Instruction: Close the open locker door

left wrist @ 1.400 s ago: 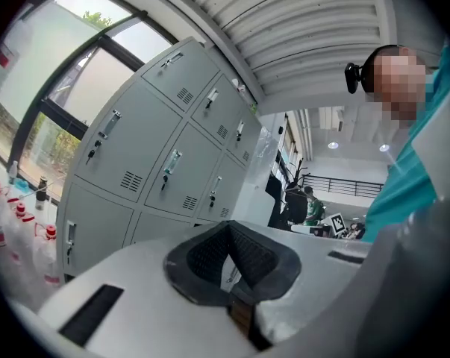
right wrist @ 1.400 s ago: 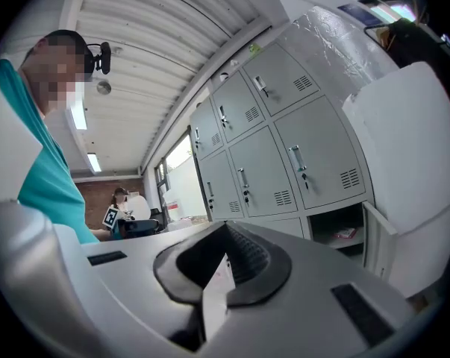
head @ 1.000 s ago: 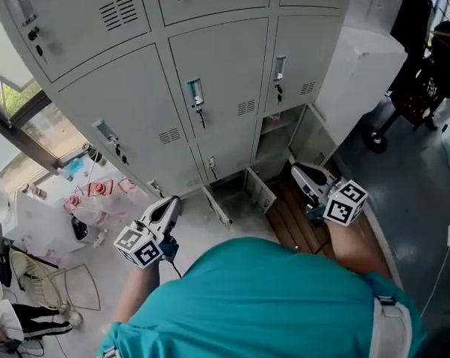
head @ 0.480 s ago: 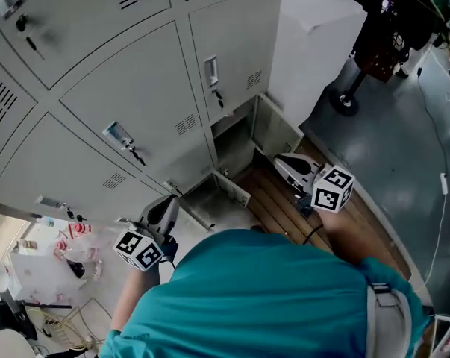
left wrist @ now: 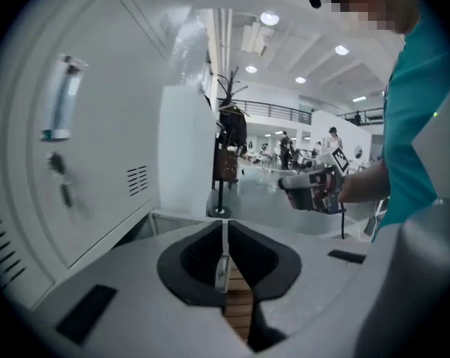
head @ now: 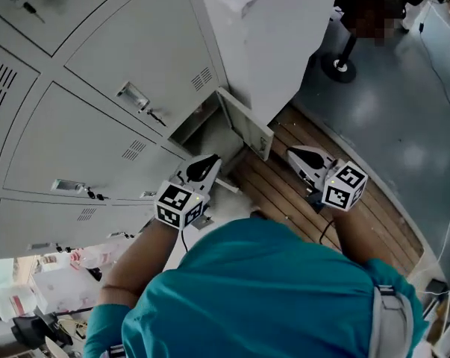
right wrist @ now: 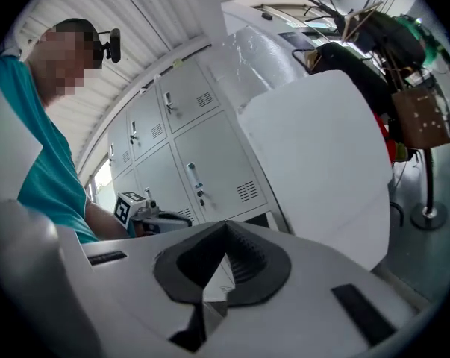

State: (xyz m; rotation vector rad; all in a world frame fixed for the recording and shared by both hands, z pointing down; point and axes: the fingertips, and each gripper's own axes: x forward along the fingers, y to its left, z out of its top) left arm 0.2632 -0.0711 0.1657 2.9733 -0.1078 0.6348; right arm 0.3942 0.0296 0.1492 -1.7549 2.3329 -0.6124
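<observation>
The left tongs (head: 207,167), clenched on nothing, hung near the grey metal locker bank (head: 98,88). Just right of them the low grey metal locker door (head: 245,121) stood open. The right tongs (head: 295,155), likewise clenched and empty, hovered nearby; the whole closing push remained.

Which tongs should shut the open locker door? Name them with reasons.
Right, probably. The right tongs sit on the outer side of the open door, near its free edge; the left tongs face the compartment, on the door's inner side.
</observation>
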